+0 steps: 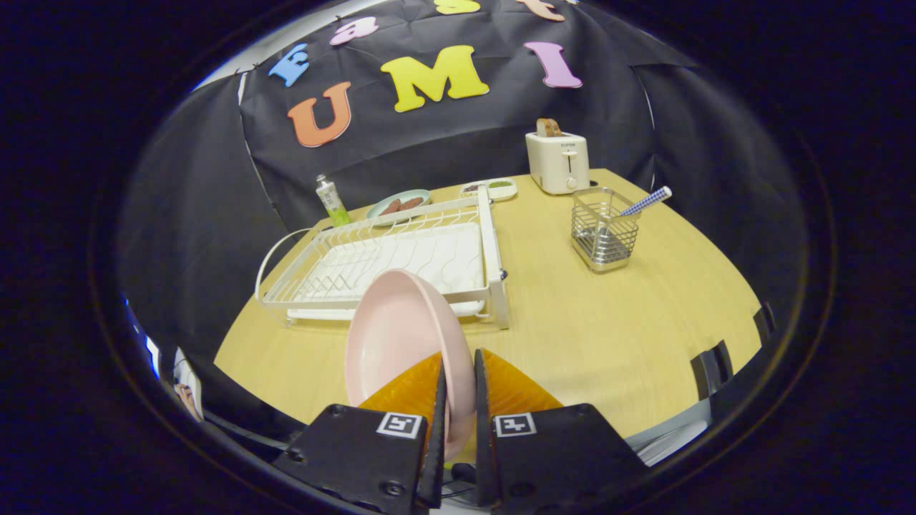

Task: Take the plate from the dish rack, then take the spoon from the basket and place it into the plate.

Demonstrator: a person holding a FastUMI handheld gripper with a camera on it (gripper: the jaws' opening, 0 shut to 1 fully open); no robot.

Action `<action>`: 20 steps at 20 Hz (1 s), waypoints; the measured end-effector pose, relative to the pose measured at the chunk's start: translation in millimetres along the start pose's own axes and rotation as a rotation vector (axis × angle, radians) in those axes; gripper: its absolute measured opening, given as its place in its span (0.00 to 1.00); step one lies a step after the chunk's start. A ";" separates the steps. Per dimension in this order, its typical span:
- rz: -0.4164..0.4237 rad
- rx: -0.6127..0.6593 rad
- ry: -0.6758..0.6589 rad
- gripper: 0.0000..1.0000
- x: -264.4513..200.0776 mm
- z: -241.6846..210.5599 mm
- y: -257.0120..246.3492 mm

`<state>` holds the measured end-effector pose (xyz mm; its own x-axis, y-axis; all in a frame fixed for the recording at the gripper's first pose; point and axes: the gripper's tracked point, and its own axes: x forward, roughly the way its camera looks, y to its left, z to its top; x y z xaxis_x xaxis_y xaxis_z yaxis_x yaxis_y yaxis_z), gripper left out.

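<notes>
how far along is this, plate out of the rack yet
Done: the pink plate is out of the white dish rack, whose slots look bare. In hand: the gripper is shut on the plate's rim, holding it on edge above the table. Left: set the plate down, then fetch the spoon standing in the wire basket and put it on the plate.

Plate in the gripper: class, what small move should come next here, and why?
Probably lower the pink plate flat onto the bare table just ahead of the fingers. The gripper is shut on its rim, holding it on edge, out of the dish rack. The spoon stands in the wire basket beyond, and needs a resting plate.
</notes>
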<state>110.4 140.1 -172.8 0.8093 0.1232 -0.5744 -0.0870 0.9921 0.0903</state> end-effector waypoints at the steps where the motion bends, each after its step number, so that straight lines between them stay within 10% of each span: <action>1: -0.028 -0.021 -0.019 0.27 1.9 1.0 -5.7; 5: -0.066 -0.071 -0.051 0.54 10.0 -11.4 -11.3; 15: -0.056 -0.077 -0.132 0.69 14.2 -2.8 -19.4; 20: -0.112 -0.050 -0.188 1.00 15.5 16.4 -48.9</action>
<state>136.7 93.2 -172.8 0.9092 0.0100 -0.4162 -0.0150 0.9999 -0.0087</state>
